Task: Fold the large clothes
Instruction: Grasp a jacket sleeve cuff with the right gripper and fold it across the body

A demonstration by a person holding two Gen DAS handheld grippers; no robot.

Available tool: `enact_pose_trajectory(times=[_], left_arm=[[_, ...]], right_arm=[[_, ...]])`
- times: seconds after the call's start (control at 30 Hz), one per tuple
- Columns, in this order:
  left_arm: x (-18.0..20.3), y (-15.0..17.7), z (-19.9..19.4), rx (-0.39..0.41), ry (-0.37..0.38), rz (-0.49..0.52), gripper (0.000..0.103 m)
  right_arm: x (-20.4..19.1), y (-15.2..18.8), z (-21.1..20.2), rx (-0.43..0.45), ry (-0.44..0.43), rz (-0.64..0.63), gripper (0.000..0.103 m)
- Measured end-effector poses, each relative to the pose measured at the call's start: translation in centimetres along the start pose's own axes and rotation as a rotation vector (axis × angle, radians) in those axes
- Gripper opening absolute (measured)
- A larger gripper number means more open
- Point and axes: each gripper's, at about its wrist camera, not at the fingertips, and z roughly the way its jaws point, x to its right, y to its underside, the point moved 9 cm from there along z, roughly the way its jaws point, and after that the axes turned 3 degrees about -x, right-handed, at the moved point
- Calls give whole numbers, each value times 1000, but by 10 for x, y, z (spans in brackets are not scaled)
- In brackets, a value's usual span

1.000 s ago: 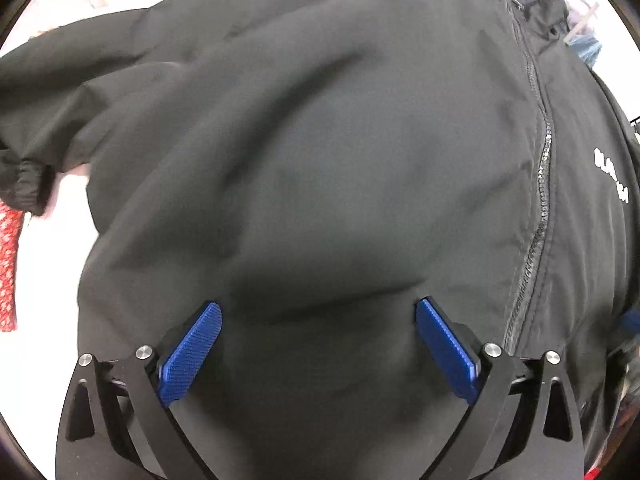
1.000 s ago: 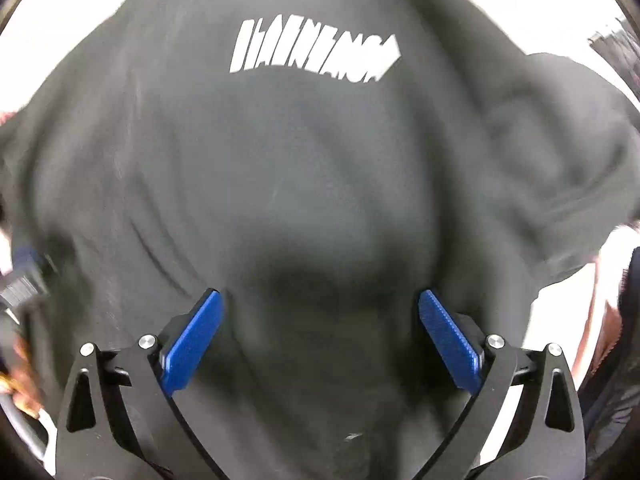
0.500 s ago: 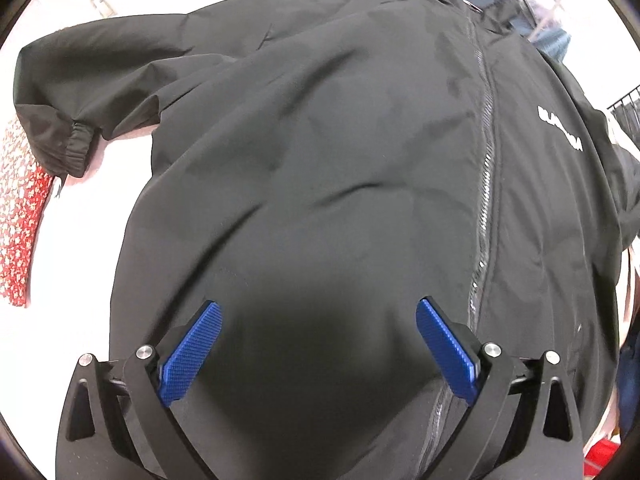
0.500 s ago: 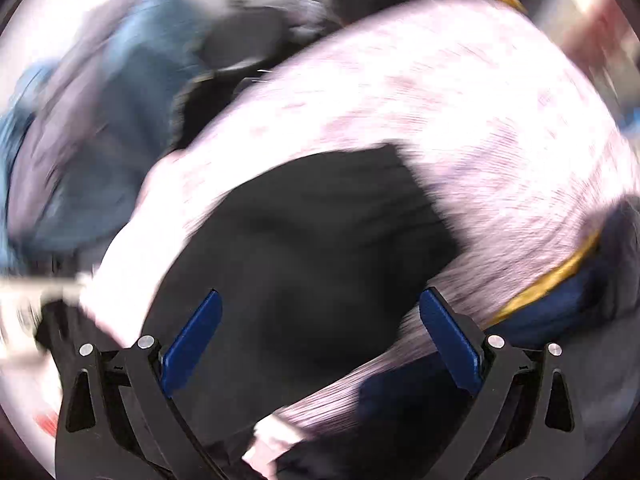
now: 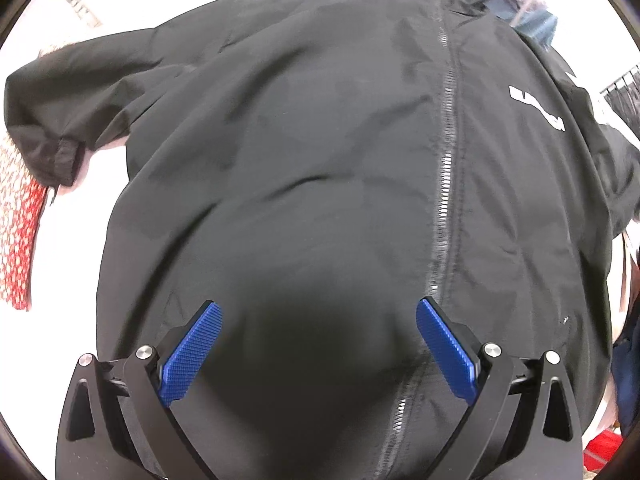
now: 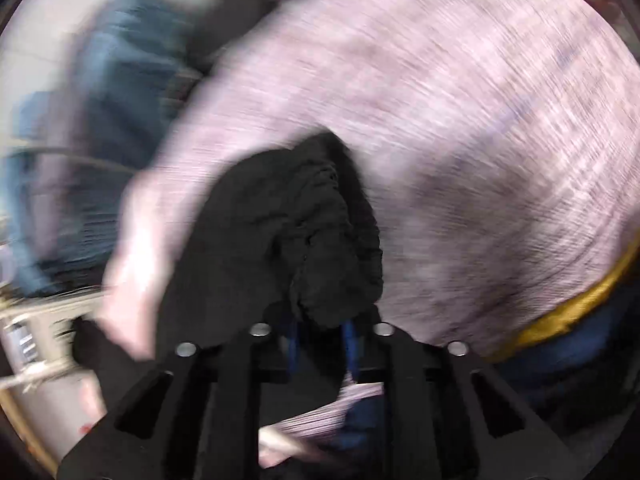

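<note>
**Jacket spread flat, right jaws closing on a dark cuff**

Your black jacket (image 5: 320, 160) lies front-up on the white table (image 5: 60, 360), and everything else is placed from it. Its zipper (image 5: 446, 184) runs down the body right of centre, with a white logo (image 5: 538, 108) further right on the chest. One sleeve (image 5: 64, 120) stretches out to the jacket's left, its cuff ending beside a red patterned cloth (image 5: 20, 240) at the table's left edge. Beyond the collar sit blurred blue and pinkish garments.

Your left gripper (image 5: 318, 332) hangs over the jacket's lower front with its blue pads spread wide and nothing between them.

Your right gripper (image 6: 320, 332) has its jaws closing, nearly together, on a bunched piece of black fabric (image 6: 288, 224). Whether this is the jacket's other sleeve cannot be told through the blur. Behind it lies a pinkish-lilac garment (image 6: 460, 120), with blue denim (image 6: 100, 120) to the left.
</note>
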Motion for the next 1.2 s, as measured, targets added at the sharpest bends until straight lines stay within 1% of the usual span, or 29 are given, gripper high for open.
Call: enact_pose_trajectory(times=[0.03,0.07,0.13,0.17,0.2,0.23,0.27,0.3,0.33,0.37,0.43,0.5,0.53,0.57,0.6,0.63,0.67,0.73,0.8,0.87,0.97,1.07,1.13,1.2], left_arm=[[7,-3,-1,3,1,15,96],[12,-7,-3,6,4,25,96],[25,-17,-10,24,16,43,96],[35,-22,-12,36,22,49,96],[37,-25,-16,48,29,55,96],[41,-28,-19,58,38,63,96],[45,-30,-23,65,44,70,96],[47,-31,-25,71,47,75,96],[49,-34,-26,75,50,74,96],[45,-34,-24,76,54,69,96],[33,-30,-21,71,65,43,96],[26,-28,-15,50,73,8,96],[17,-18,-8,33,76,-11,96],[7,-6,-2,24,76,-22,96],[3,-4,-1,22,76,-30,96],[0,-4,-1,27,72,-33,96],[1,-1,-5,33,64,-33,96],[-3,-3,-9,42,41,-23,96],[-8,-7,-9,53,23,-24,96],[-14,-13,-8,66,12,-28,96],[-12,-16,-9,83,1,-21,96],[-6,-14,-6,81,18,-13,97],[-4,-13,-3,79,32,-13,97],[-7,-13,-1,78,36,-15,97]], right_arm=[[-20,-1,-22,41,-71,-48,13],[-32,-2,-38,71,-117,-78,13],[-53,-10,-88,164,-227,-104,12],[-54,-10,-106,190,-255,-97,11],[-54,-8,-126,220,-281,-78,11],[-46,-15,-149,265,-291,-51,11],[-43,-20,-159,299,-272,-38,10],[-30,-25,-171,332,-227,-21,10],[-9,-28,-175,337,-189,19,10],[7,-26,-172,325,-175,76,10],[57,-19,-161,286,-133,241,10],[96,-11,-136,249,-71,333,10],[104,-9,-128,234,-66,363,10],[114,-1,-117,223,-91,419,10],[113,4,-106,224,-105,438,10],[111,6,-102,232,-106,429,10],[108,8,-103,244,-81,399,10],[90,6,-108,286,3,304,10],[68,3,-117,320,41,224,10],[33,3,-124,346,66,125,10],[-23,14,-134,371,80,-29,10],[-99,39,-124,350,69,-199,10],[-146,61,-109,318,51,-294,10],[-203,93,-83,270,28,-403,10]])
